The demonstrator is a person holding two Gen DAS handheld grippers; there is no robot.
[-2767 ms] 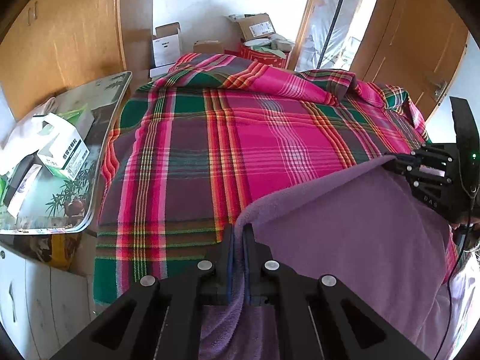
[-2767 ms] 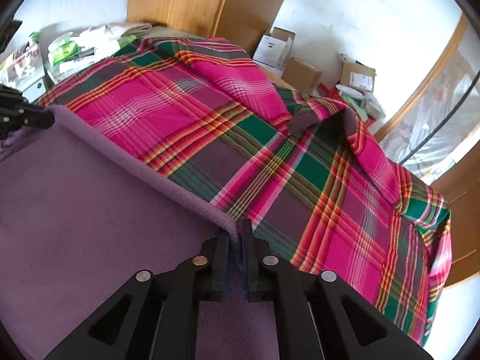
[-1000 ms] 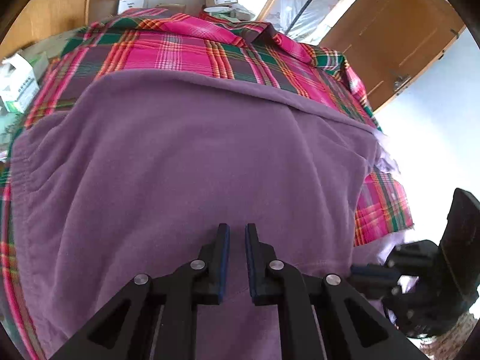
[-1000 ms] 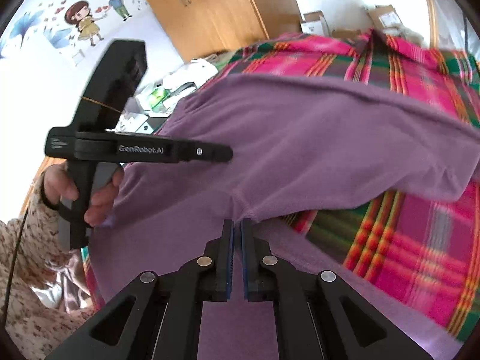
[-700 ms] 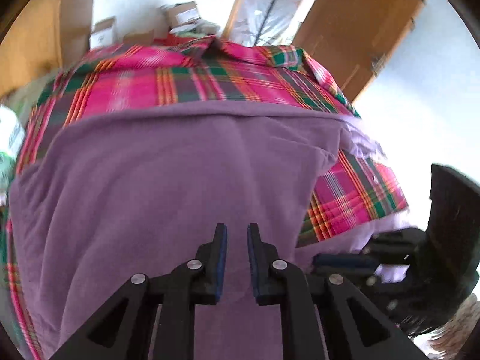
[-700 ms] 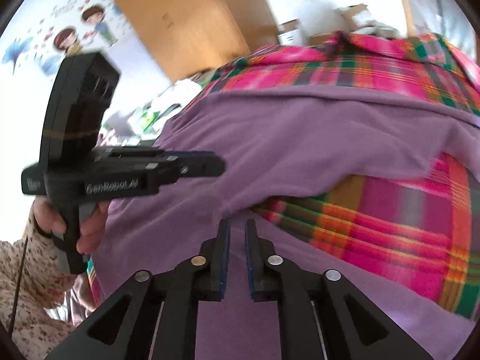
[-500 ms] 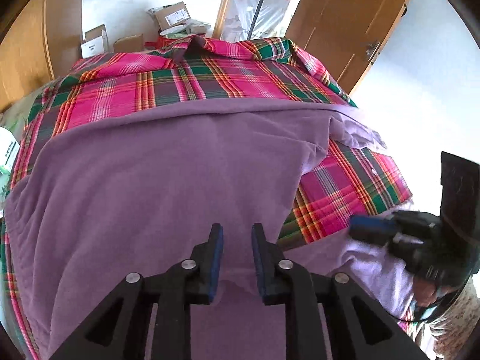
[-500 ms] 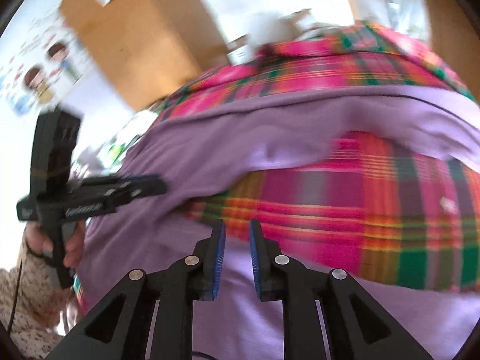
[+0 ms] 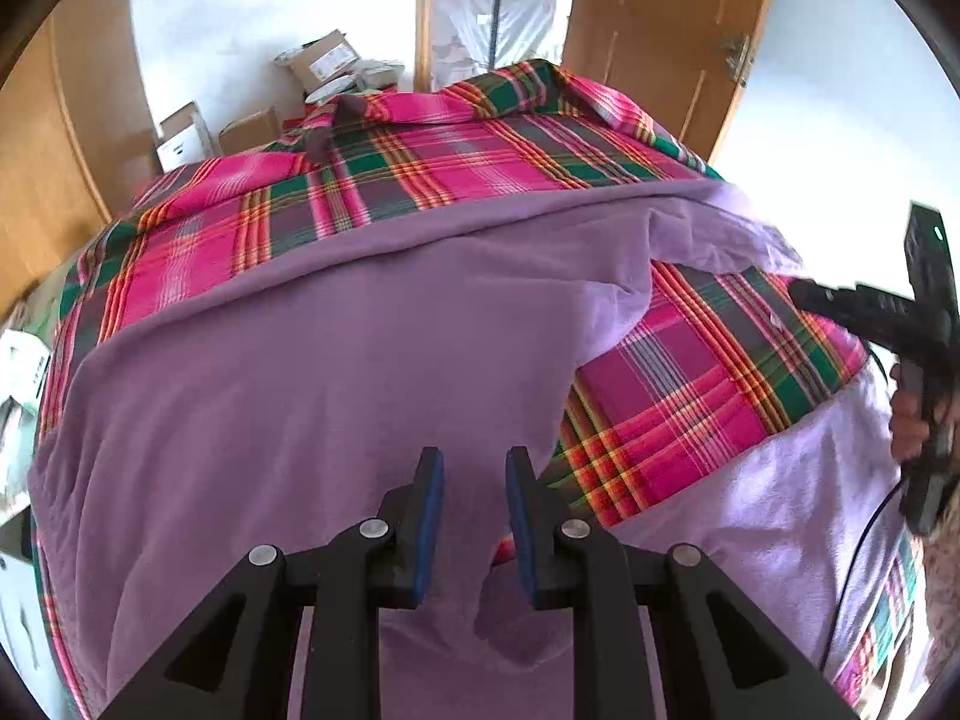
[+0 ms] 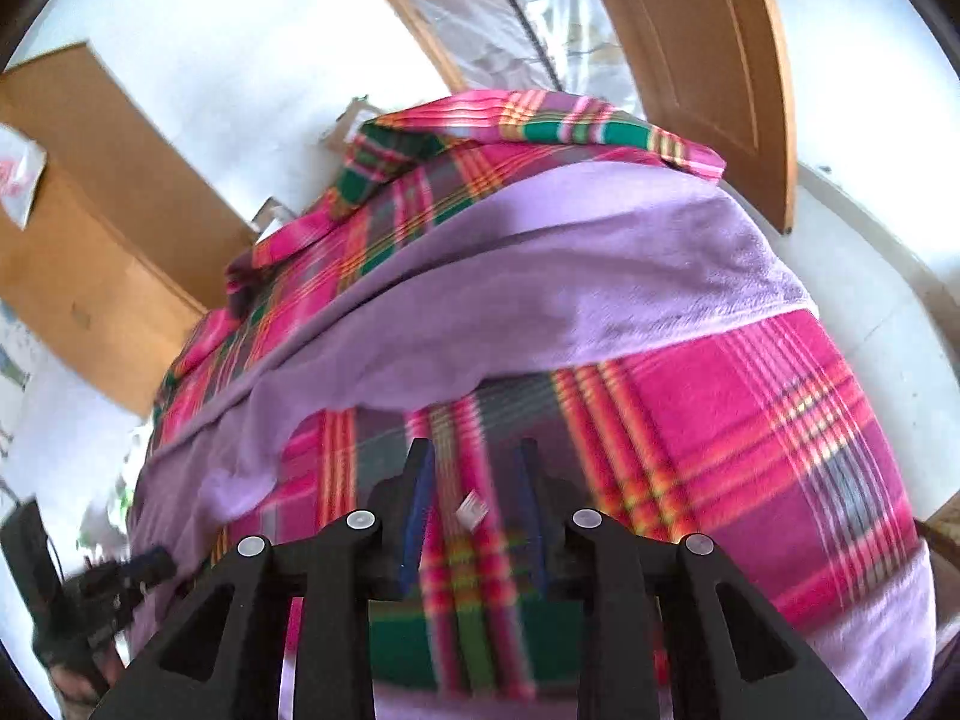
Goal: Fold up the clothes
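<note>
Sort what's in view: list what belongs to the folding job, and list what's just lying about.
Job:
purple garment
left gripper, open over it
right gripper, open
plaid bedspread, the work surface

Lying about:
cardboard boxes by the far wall
wooden door

You have one purple fleece garment (image 9: 312,372) spread over one bed cover of pink, green and orange plaid cloth (image 9: 390,180). Two black two-finger grippers are in your hands: the left gripper (image 9: 471,483) and the right gripper (image 10: 471,498), each with two blue-padded fingers set apart. At least four cardboard boxes (image 9: 249,129) sit against the far wall. One brown wooden door (image 9: 660,30) stands beyond the bed.
</note>
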